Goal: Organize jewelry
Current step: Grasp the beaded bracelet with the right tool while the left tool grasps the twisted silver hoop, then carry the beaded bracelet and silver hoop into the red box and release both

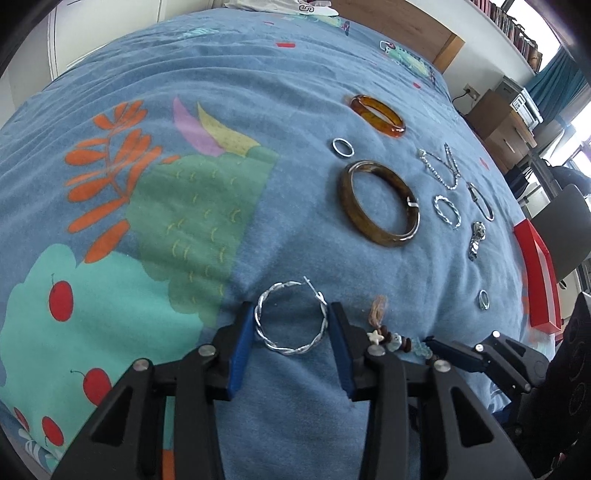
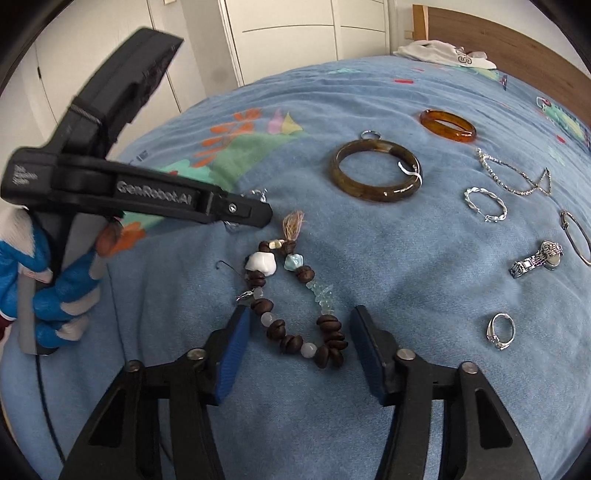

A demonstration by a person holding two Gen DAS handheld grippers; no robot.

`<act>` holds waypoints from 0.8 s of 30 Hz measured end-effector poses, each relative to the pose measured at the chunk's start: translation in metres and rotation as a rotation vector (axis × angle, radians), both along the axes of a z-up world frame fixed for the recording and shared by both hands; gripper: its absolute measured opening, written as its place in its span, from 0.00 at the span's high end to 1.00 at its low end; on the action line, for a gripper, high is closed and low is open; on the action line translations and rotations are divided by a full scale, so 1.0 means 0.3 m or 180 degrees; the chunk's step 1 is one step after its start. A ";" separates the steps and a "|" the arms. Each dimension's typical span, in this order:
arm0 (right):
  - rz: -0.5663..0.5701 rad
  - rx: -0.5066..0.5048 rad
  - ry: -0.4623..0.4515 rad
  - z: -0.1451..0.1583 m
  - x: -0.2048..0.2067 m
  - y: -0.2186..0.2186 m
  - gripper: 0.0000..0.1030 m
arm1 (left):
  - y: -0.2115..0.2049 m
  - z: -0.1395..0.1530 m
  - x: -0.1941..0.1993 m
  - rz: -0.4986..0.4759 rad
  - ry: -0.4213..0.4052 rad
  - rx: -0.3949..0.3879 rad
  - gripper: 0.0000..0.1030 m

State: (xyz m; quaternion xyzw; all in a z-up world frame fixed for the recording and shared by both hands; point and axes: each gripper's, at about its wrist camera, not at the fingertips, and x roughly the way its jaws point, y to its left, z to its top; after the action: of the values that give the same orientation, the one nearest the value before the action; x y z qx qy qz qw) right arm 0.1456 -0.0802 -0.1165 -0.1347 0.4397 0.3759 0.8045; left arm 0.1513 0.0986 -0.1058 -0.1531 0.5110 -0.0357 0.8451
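Jewelry lies on a blue patterned bedspread (image 1: 258, 92). My left gripper (image 1: 291, 314) is open, its jaws on either side of a twisted silver hoop earring (image 1: 291, 321) that lies flat. My right gripper (image 2: 299, 321) is open around a brown bead bracelet (image 2: 295, 314) with a white star bead and a tassel. Farther off lie a dark brown bangle (image 1: 380, 203), an amber bangle (image 1: 376, 115), a small silver ring (image 1: 342, 147), a silver chain (image 1: 441, 166), a second twisted hoop (image 1: 447, 211), a thin bangle (image 1: 480, 201), a watch (image 1: 476, 240) and a ring (image 1: 484, 299).
A red box (image 1: 535, 273) sits at the bed's right edge. White clothing (image 2: 443, 53) lies near the wooden headboard (image 2: 498, 37). The left gripper's body (image 2: 110, 177) and the gloved hand (image 2: 55, 288) fill the left of the right wrist view. White wardrobe doors (image 2: 288, 33) stand behind.
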 end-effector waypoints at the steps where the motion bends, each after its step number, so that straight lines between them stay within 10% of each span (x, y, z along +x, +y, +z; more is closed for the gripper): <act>1: -0.0020 -0.0007 -0.0003 -0.002 0.005 0.001 0.62 | -0.001 0.004 -0.003 -0.0002 -0.0011 0.0009 0.64; 3: -0.0078 0.0013 0.0015 0.004 0.011 -0.005 0.88 | -0.003 0.011 -0.009 0.0002 -0.0030 0.0017 0.64; 24: -0.0986 0.0546 -0.0275 0.331 -0.188 -0.429 0.89 | -0.256 0.261 -0.179 -0.0420 -0.0415 -0.0006 0.64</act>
State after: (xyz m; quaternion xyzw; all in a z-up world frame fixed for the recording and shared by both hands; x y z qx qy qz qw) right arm 0.0891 -0.2090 -0.0172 -0.0123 0.3866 0.2775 0.8794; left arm 0.0978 0.0219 -0.0276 -0.1174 0.4638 -0.1016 0.8722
